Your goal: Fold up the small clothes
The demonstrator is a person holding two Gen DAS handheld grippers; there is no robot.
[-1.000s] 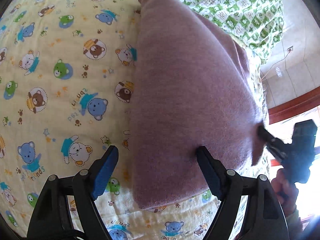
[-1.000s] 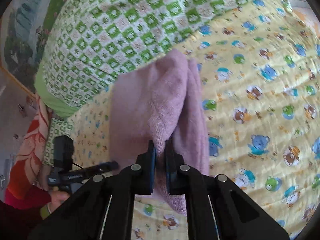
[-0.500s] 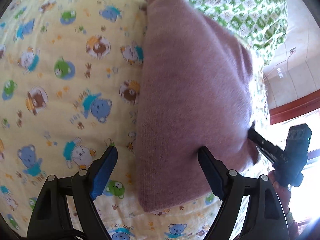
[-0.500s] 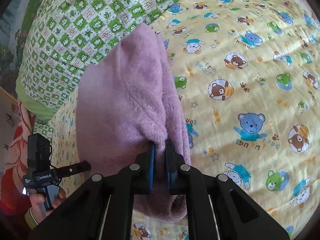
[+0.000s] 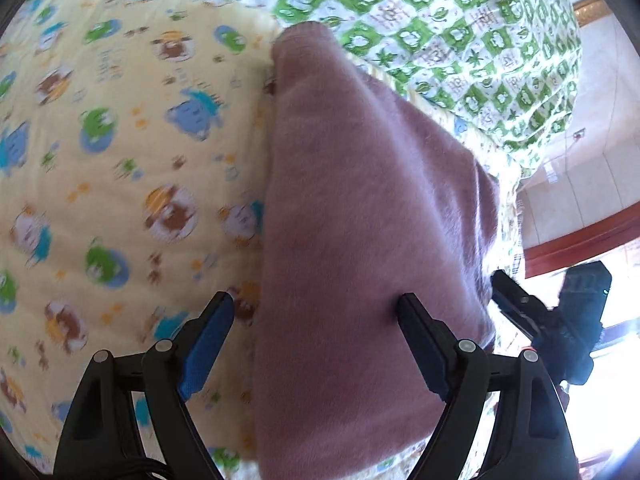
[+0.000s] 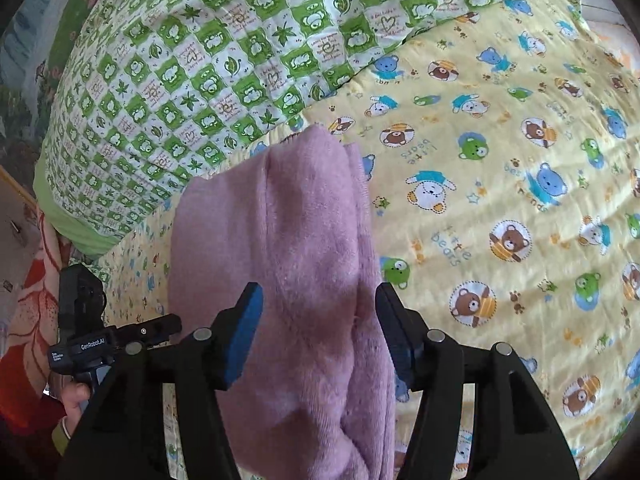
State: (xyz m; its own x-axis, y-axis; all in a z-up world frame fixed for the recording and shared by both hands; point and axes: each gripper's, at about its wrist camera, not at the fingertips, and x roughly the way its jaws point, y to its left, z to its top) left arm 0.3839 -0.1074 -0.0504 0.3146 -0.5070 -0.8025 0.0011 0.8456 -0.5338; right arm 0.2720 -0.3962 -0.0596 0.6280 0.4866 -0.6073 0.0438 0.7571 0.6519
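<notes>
Right gripper [image 6: 318,312]: jaws spread, grasping nothing. The pink garment [image 6: 288,264] lies directly beneath and ahead of it, between the two fingers, its long axis running away from the gripper toward the green checked quilt [image 6: 208,64].

Left gripper [image 5: 316,324]: likewise released, jaws wide. Its right finger rests over the pink garment [image 5: 360,208]; its left finger stands over the yellow bear-print bedsheet [image 5: 104,168], so the near left edge of the cloth falls between them.

Both grippers sit at the near end of the garment; in my judgement the left is better placed on a free edge for the coming fold.

The right wrist view shows a layered fold line along the garment's right side, not visible from the left. The left wrist view shows the right gripper [image 5: 516,300] just beside the garment's right edge, and is blurred over the sheet.
</notes>
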